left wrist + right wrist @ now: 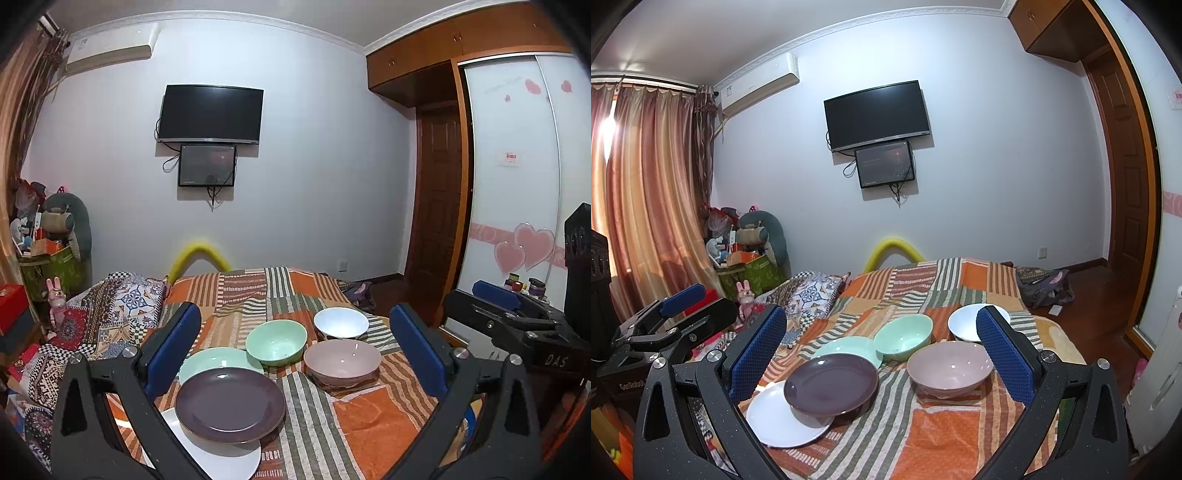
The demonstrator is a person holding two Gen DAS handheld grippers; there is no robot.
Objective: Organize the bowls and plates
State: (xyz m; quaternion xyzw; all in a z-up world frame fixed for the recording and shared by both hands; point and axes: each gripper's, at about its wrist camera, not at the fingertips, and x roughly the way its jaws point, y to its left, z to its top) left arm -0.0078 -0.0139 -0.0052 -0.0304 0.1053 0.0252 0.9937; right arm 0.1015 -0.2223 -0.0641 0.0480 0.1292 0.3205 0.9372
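Observation:
On a striped orange patchwork cloth lie three overlapping plates: a purple plate on top, a white plate under its near edge, a mint plate behind. Three bowls stand apart: a mint bowl, a pink bowl, a white bowl. My left gripper is open and empty above them. My right gripper is open and empty, over the purple plate and pink bowl. The mint bowl, white bowl, white plate and mint plate also show there.
A patterned quilt lies left of the cloth. A cluttered green bin stands in the corner by the curtain. A TV hangs on the far wall. A wooden door and a wardrobe are at right.

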